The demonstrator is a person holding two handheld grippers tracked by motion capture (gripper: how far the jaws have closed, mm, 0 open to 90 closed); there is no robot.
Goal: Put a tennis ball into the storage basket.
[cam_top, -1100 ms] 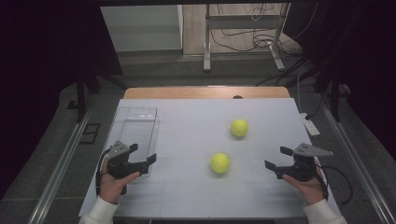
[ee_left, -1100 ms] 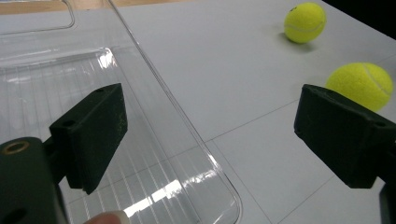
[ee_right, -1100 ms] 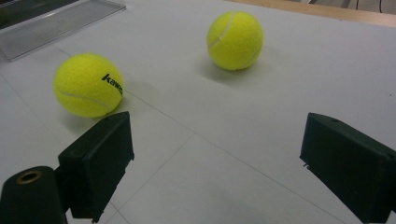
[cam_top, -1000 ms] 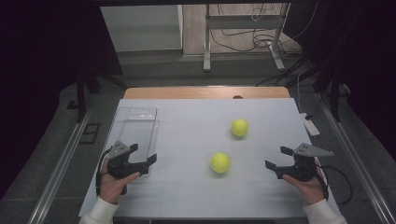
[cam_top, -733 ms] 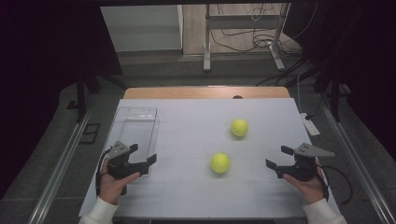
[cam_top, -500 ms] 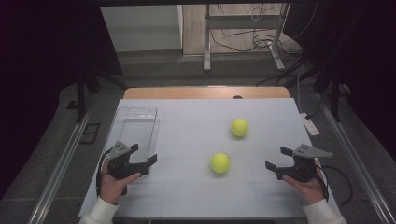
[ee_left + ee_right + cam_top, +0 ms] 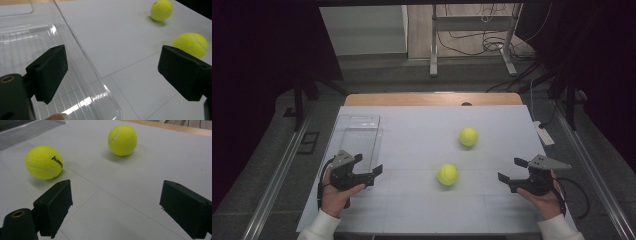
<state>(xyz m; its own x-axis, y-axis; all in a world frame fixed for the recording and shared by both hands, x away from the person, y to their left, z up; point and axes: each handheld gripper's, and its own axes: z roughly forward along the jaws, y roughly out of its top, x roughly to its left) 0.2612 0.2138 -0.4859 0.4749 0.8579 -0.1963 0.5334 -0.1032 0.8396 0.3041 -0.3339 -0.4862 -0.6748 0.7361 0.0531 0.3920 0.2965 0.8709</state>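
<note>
At the far left of the white table (image 7: 412, 210) lies a clear plastic tray (image 7: 357, 137), ribbed on its floor and lying flat, its long side running away from you. Your left gripper (image 7: 367, 167) sits at the tray's near end, held in your left hand (image 7: 334, 192) — its jaws stand wide apart with nothing between them. In the left gripper view one jaw hangs over the tray's ribbed floor while the other is out over bare table, so the tray's right wall passes between them.

Moving right, the nearer tennis ball (image 7: 447, 174) rests on the table roughly midway between your two grippers, apart from both. It is bright yellow, and in the right gripper view it carries black lettering on its side. Beyond it and a little further right sits the farther tennis ball (image 7: 468, 136), well apart from the first and resting on open table.

At the right edge, your right gripper (image 7: 512, 170) is held in your right hand (image 7: 544, 197) with a grey three-cornered plate on top — its jaws are also spread wide and empty. In the right gripper view both balls lie ahead of the jaws, the lettered one just beyond the left jaw.
</note>
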